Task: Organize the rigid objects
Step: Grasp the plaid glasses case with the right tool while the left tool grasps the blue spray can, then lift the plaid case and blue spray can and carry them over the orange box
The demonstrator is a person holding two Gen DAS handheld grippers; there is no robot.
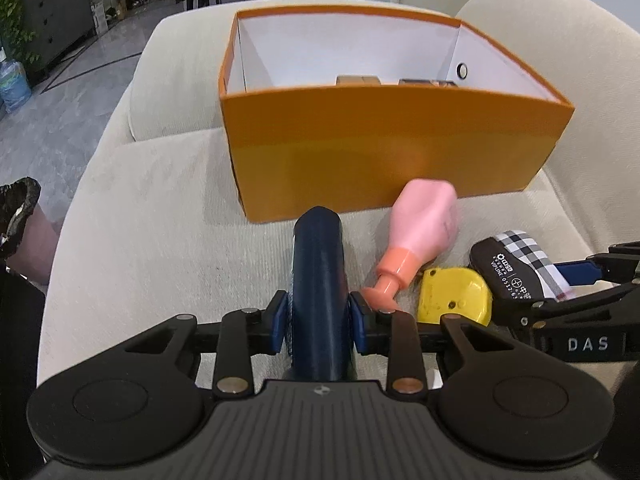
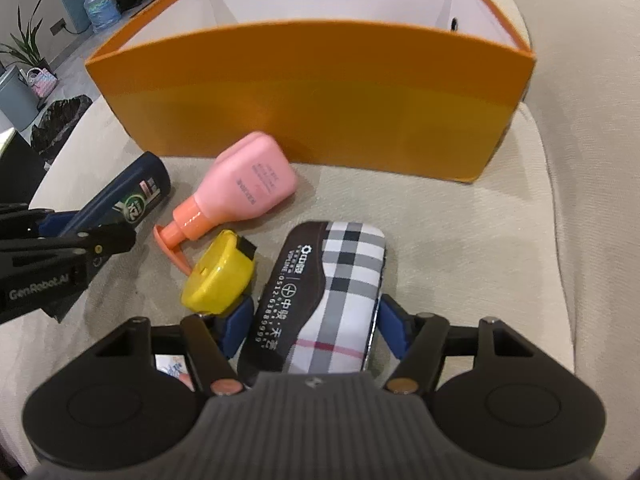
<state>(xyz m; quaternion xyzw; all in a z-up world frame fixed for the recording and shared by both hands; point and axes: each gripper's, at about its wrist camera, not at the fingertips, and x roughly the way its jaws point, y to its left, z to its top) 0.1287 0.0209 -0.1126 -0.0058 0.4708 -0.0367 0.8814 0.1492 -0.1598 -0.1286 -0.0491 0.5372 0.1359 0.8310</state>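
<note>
The left tool (image 1: 320,316) is pinching a dark blue shampoo bottle (image 1: 318,280), its blue pads pressing on both flanks of the body, with the bottle pointing toward the orange box (image 1: 392,148). The right tool (image 2: 316,320) is straddling a plaid glasses case (image 2: 332,292); its pads are sitting at the case's two long sides, seemingly in contact on both sides, though I cannot tell how firmly.

All of this is sitting on a cream sofa cushion (image 2: 460,248). A pink pump bottle (image 2: 244,192) is lying on its side just in front of the box wall, and a yellow tape measure (image 2: 220,276) is resting right beside the case, near the right tool's left pad.

The step in hand appears to be carrying both grasped items into the box, which already seems to be holding a couple of things on its floor. Doing it well probably means raising each item above the tall near wall before moving forward, keeping the shampoo bottle from swinging into the pump bottle's nozzle, and lifting the case straight so it is not dragging the tape measure along.
</note>
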